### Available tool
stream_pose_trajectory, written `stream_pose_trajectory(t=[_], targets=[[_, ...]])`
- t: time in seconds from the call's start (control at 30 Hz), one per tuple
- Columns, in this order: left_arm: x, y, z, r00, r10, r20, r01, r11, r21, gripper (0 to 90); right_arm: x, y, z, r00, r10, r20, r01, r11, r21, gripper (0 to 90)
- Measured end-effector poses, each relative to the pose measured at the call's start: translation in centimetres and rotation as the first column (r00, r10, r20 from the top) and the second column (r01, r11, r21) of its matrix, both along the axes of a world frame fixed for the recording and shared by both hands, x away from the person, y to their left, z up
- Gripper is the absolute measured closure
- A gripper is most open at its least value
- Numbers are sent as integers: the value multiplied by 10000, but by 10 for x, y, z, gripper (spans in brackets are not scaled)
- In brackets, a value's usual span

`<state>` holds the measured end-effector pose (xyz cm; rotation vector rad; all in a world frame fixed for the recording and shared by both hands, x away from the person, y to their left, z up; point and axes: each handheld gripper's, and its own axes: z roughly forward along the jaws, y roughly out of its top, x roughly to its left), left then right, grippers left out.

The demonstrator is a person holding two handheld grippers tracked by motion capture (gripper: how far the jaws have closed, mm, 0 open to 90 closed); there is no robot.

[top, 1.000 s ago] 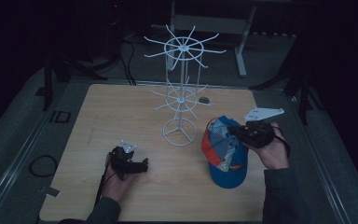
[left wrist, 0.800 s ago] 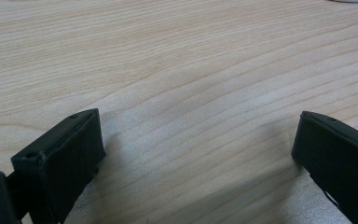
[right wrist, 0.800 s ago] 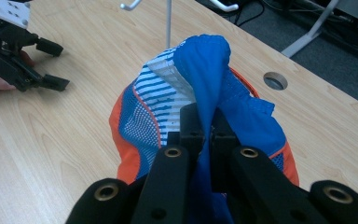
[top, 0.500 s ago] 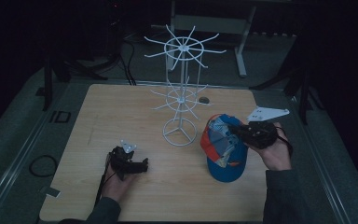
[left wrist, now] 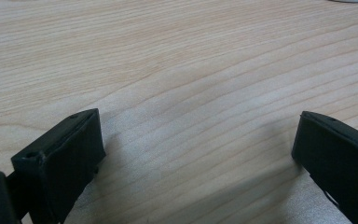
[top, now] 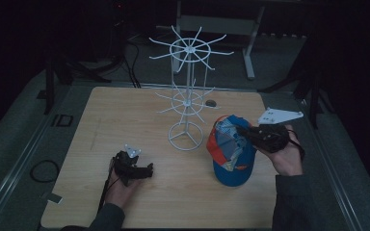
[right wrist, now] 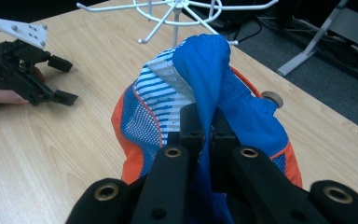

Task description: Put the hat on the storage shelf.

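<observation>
No legible text or labels anywhere

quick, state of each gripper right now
left gripper: open, empty, resting on the table
right gripper: closed on the cap fabric

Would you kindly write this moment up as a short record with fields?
held item: blue and orange cap
right gripper: shut on the cap's blue fabric
left gripper: open, nothing between its jaws, low over the table
stand: white wire rack, upright, beside the cap
rack hooks: nothing hanging on them
</observation>
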<state>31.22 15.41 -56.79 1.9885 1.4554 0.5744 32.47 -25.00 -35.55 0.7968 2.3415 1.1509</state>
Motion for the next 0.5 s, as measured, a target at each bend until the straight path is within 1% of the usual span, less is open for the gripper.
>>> stream_pose_trajectory(t=[0.1,0.23,0.5], targets=[[0,0,0,10000,-4,0,4,10000,1,24,-1,0,3,10000,44,43,-44,10000,64,880],[0,0,0,10000,-18,0,18,10000,3,24,-3,2,6,9999,61,84,-61,10000,24,880],[0,0,0,10000,-29,0,29,10000,17,24,-4,-1,10,9998,87,167,-89,9999,116,880]])
